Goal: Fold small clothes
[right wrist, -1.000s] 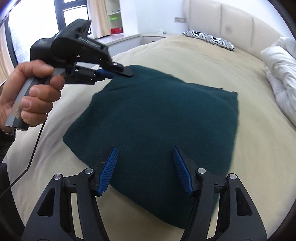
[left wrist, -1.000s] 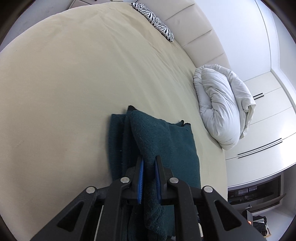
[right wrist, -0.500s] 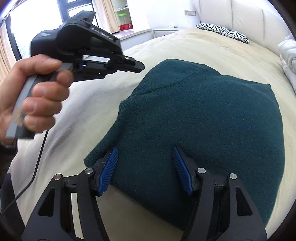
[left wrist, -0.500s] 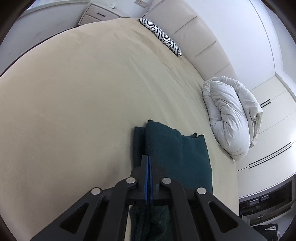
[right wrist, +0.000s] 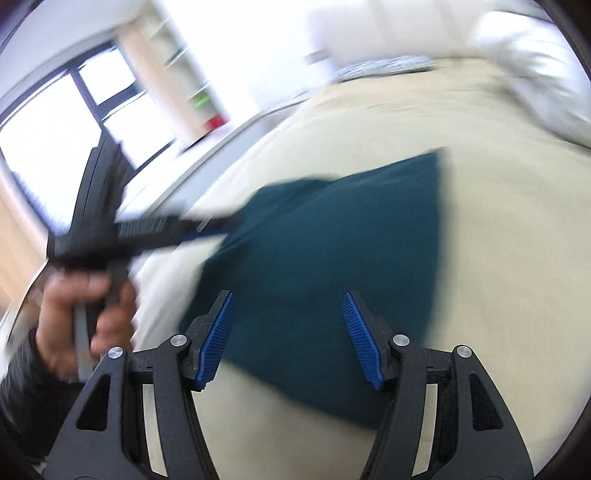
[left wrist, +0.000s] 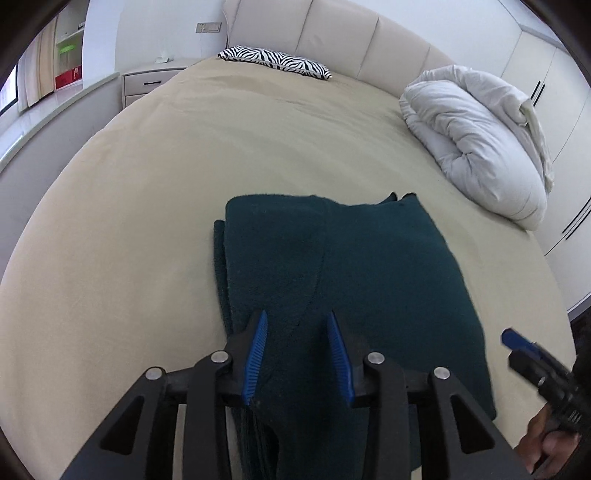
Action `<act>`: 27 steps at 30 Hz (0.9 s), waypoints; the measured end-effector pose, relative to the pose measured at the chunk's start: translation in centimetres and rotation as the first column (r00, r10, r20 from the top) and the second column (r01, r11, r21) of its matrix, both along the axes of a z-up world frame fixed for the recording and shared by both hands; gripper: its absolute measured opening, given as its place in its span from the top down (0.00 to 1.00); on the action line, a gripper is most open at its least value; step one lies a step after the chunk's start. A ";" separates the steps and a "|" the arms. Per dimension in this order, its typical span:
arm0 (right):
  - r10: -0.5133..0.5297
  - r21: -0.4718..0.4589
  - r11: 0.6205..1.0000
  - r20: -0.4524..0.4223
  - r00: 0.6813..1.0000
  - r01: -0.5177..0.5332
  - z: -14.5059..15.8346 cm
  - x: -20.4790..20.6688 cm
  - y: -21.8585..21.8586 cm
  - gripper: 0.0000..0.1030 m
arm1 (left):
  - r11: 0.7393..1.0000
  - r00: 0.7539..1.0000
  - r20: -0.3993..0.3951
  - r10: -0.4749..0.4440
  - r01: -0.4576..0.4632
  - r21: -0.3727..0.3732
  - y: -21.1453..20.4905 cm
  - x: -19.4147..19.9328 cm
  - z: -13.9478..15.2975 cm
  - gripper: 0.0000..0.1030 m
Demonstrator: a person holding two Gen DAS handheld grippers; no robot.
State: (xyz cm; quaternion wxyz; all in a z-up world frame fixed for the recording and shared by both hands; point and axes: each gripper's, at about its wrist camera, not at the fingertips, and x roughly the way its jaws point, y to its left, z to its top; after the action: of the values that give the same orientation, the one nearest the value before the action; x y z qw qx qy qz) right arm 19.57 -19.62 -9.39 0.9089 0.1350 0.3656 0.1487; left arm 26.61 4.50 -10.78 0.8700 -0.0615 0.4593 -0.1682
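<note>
Tongs (left wrist: 297,326) over folded teal sweater (left wrist: 369,266)

Dark green garment (left wrist: 369,266): fuzzy knit cloth, matt, nappy. Bed sheet (left wrist: 184,184): smooth beige cloth, matt. Duvet (left wrist: 476,147): white, puffy, soft cloth. Pillow (left wrist: 273,61): zebra-print fabric. Headboard (left wrist: 332,33): padded, smooth, slight sheen. Left gripper (left wrist: 297,354) & right gripper (right wrist: 290,339): matt black plastic w/ ribbed blue pads, shiny metal screws.
</note>
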 end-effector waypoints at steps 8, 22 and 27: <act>-0.109 0.024 0.993 -0.096 0.989 0.111 -2.6 3.4 -5.2 0.43 | 0.990 0.998 0.046 0.036 -0.042 0.132 0.2 -0.1 -2.0 0.84; -0.057 0.319 0.946 -0.030 0.998 0.064 -2.2 -2.1 -5.7 0.55 | 0.985 0.995 0.075 0.069 -0.080 0.151 1.5 -0.7 -3.0 0.61; 0.066 0.423 0.905 -0.238 0.969 0.042 -8.5 -0.5 -5.9 0.69 | 0.983 0.996 0.069 0.055 -0.066 0.170 1.4 -0.6 -3.0 0.59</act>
State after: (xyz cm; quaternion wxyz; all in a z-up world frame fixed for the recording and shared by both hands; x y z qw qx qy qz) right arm 19.11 -25.53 -17.88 0.8041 0.3448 0.4352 0.2124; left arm 26.04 5.93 -13.80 0.8910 0.0054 0.4421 -0.1034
